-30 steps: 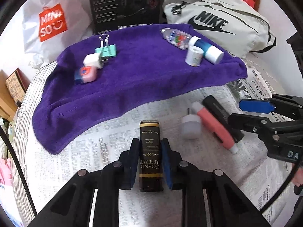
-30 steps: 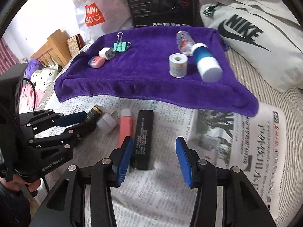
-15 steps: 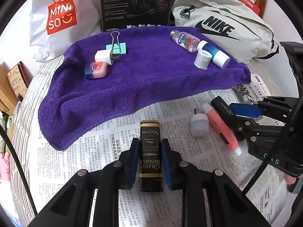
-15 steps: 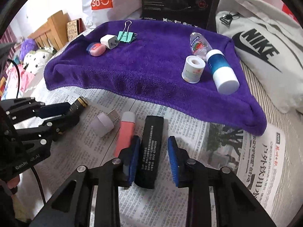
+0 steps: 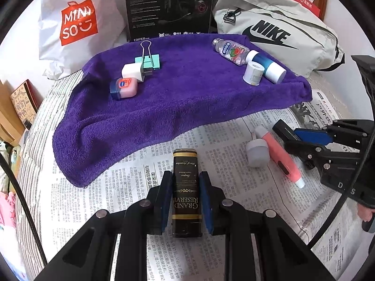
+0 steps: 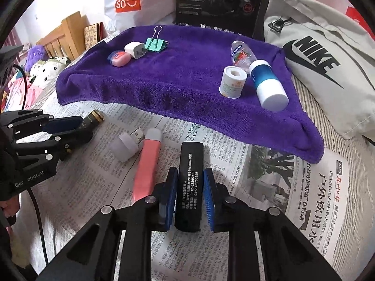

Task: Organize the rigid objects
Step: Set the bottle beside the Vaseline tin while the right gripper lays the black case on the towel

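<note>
My left gripper [image 5: 185, 180] is shut on a black and gold "Grand Reserve" box [image 5: 185, 187] over the newspaper [image 5: 131, 187]. My right gripper [image 6: 189, 180] is shut on a long black box [image 6: 189, 180]; it also shows at the right of the left wrist view [image 5: 311, 140]. A pink tube [image 6: 147, 166] and a white USB plug [image 6: 125, 146] lie on the newspaper left of the black box. On the purple towel [image 5: 187, 98] lie a pink jar [image 5: 124, 88], a white charger [image 5: 132, 72], a teal binder clip [image 5: 148, 62], a clear bottle [image 5: 230, 51], a white roll [image 5: 252, 73] and a blue and white bottle [image 5: 267, 66].
A Miniso bag [image 5: 77, 21], a black carton [image 5: 168, 7] and a grey Nike bag [image 5: 276, 32] stand behind the towel. Wooden furniture [image 6: 63, 35] and soft toys [image 6: 46, 68] are at the far left. Striped bedding [image 6: 358, 164] lies under the newspaper.
My right gripper has moved forward around the long black box and closed on it. My left gripper has kept its hold on the black and gold box.
</note>
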A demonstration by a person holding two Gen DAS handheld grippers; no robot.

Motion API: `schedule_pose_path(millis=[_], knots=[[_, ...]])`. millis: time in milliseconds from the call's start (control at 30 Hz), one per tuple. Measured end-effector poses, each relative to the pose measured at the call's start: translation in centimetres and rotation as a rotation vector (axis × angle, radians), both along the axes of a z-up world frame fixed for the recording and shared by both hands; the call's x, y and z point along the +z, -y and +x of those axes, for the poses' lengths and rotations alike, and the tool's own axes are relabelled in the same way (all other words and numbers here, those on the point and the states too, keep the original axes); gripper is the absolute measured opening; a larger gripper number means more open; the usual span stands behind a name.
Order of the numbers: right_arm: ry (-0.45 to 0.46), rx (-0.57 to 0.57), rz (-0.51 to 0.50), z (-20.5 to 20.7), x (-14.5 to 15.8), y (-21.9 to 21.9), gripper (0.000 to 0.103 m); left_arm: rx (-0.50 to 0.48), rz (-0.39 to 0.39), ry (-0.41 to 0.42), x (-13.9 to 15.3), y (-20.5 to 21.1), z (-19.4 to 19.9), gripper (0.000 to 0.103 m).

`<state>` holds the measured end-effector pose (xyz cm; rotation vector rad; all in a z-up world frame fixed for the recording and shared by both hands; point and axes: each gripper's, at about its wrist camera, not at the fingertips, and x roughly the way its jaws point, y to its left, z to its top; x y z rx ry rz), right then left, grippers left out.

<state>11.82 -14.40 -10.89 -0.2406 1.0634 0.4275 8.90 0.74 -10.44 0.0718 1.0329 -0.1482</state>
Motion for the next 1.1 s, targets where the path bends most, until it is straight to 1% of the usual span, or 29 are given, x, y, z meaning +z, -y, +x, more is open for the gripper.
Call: schedule_pose_path(millis=[100, 233, 667, 967, 1100], knots=[[-0.033, 0.002, 0.008, 0.1, 0.2, 0.3, 0.021, 0.010, -0.021, -0.009, 0.2, -0.6, -0.2, 0.022], [-0.040, 0.004, 0.016, -0.3, 0.7, 0.9, 0.021, 0.026, -0.068, -0.015, 0.7, -1.8, -0.3, 0.022], [-0.021, 0.018, 0.075, 0.0, 3.6, 1.1, 0.021, 0.030, -0.104, 0.030, 4.0, -3.2, 0.6, 0.022], [0.004, 0.019, 0.132, 2.5, 5.8, 0.1, 0.021, 0.019, -0.099, 0.050, 5.5, -3.8, 3.0, 0.022], [0.013, 0.028, 0.126, 4.1, 6.2, -0.5, 0.021, 0.028, -0.114, 0.051, 5.7, -4.5, 4.5, 0.022]])
